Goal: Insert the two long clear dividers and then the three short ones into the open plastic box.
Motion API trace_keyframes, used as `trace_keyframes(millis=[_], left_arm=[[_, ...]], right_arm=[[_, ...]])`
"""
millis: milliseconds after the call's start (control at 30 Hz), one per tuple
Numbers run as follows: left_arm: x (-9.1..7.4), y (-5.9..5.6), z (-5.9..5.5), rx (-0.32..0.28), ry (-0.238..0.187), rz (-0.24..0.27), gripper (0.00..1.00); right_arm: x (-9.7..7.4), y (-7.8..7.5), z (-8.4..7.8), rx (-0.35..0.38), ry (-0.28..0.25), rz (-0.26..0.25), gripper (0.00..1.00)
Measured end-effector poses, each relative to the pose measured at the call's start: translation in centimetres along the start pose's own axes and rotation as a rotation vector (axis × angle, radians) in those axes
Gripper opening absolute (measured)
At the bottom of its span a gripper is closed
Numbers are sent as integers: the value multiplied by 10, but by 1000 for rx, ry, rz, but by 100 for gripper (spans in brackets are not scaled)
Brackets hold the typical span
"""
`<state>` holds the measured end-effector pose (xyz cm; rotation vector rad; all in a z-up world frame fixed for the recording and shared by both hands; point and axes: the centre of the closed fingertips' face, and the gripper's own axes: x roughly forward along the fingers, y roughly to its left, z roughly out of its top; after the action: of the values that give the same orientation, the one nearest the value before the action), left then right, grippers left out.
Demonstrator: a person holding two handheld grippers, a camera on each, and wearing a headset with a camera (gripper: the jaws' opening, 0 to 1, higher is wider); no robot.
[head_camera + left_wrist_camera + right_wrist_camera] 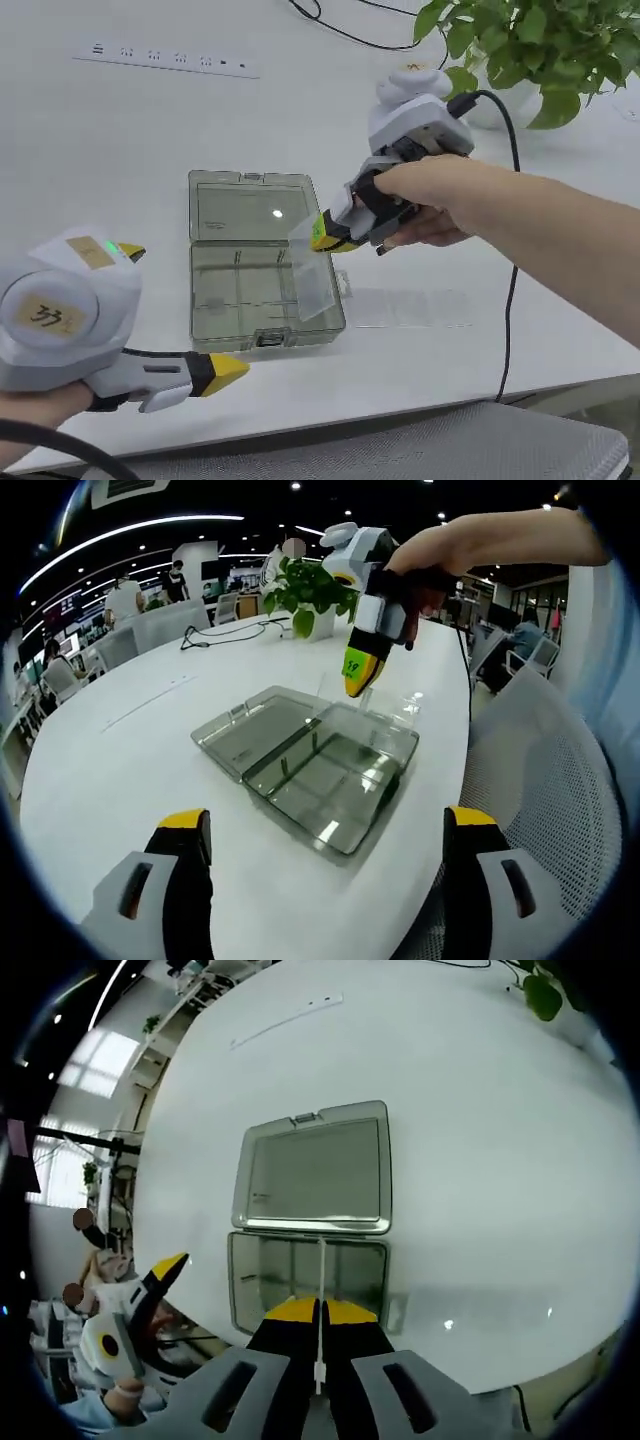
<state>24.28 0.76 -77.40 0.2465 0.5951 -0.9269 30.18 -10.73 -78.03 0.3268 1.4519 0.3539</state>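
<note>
a broad white table [120,130] in an open-plan office carries a power strip [165,57] at the far edge and a leafy plant [530,40] at the far right. the open plastic box [193,300] lies in the middle with its lid folded flat away from the person and its base nearer. the right gripper [328,236] hangs above the right part of the base, its jaws pressed together on a clear divider [315,272] that slants down towards the box. in the right gripper view the sheet shows edge-on, lined up roughly front to back over the base. more clear dividers [410,305] lie flat on the table just right of the box. the left gripper [183,309] is low at the near left, jaws spread wide with nothing between them, and apart from the box. this looks like the seating of one divider. whether it is a long or a short one is hard to tell, as is whether any already stand inside. the next move likely calls for bringing the sheet upright, matching its ends to opposite slots, and lowering it straight, perhaps with the left gripper steadying the box.
</note>
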Motion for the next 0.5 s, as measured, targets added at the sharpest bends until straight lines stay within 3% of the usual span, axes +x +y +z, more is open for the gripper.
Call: trace_keyframes(millis=[167, 500], left_arm=[[0, 0, 2, 2, -6, -4, 98], [-2, 2, 0, -7, -10, -3, 97]], right_arm=[[4, 2, 8, 19, 21, -6, 2], [3, 2, -3, 5, 39, -36, 2]])
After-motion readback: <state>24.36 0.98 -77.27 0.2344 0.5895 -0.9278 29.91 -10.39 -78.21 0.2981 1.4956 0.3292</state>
